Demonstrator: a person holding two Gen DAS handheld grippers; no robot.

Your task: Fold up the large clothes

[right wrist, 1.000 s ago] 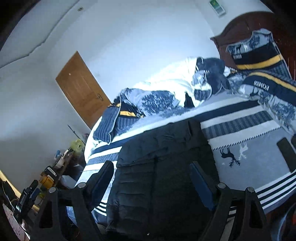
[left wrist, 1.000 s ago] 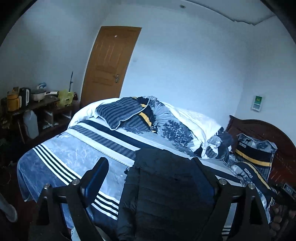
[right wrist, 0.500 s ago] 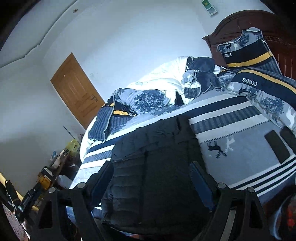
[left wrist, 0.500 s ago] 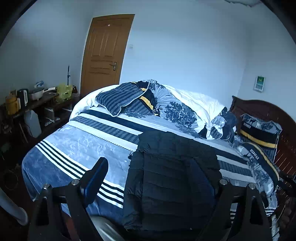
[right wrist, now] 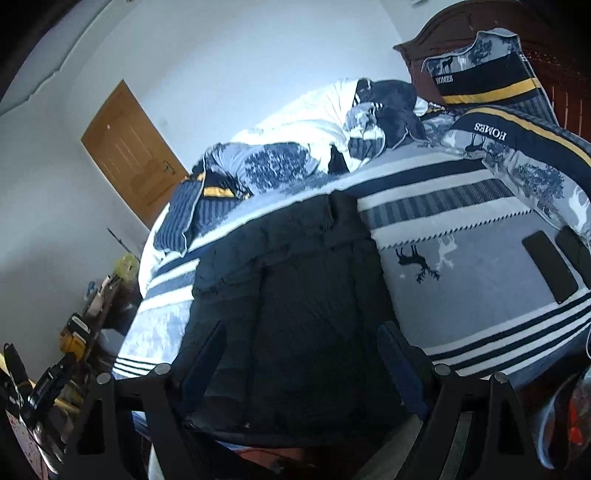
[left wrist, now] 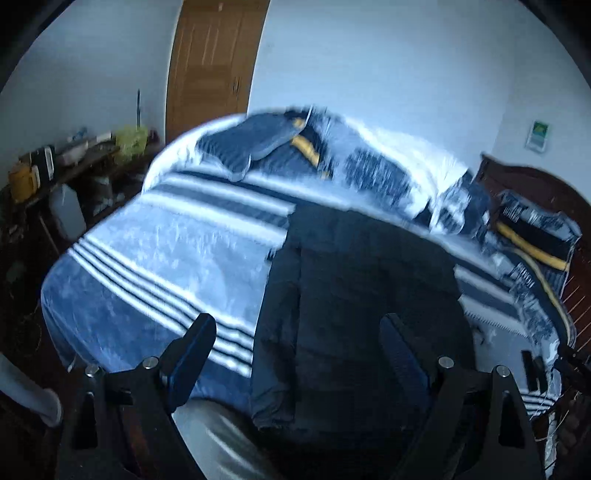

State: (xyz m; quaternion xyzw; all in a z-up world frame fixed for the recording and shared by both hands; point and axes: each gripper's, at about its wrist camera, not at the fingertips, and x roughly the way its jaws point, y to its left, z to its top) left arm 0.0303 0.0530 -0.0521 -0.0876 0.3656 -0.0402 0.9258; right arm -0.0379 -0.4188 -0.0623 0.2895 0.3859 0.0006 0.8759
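Observation:
A black puffer jacket [left wrist: 362, 295] lies flat on the striped blue and white bedspread [left wrist: 166, 251], hem at the near bed edge, collar toward the far side. It also shows in the right wrist view [right wrist: 295, 302]. My left gripper [left wrist: 295, 354] is open and empty, held above the jacket's hem. My right gripper [right wrist: 301, 354] is open and empty, also above the hem. Neither touches the jacket.
Crumpled quilts and pillows [right wrist: 332, 136] pile at the far side of the bed. Two dark flat phones [right wrist: 550, 266] lie on the bedspread right of the jacket. A cluttered side table [left wrist: 55, 162] stands at left by a wooden door [left wrist: 210, 66]. A wooden headboard [right wrist: 480, 22] is at right.
Both grippers have tilted downward and moved closer over the jacket's hem. The jacket has not moved. Both stay open.

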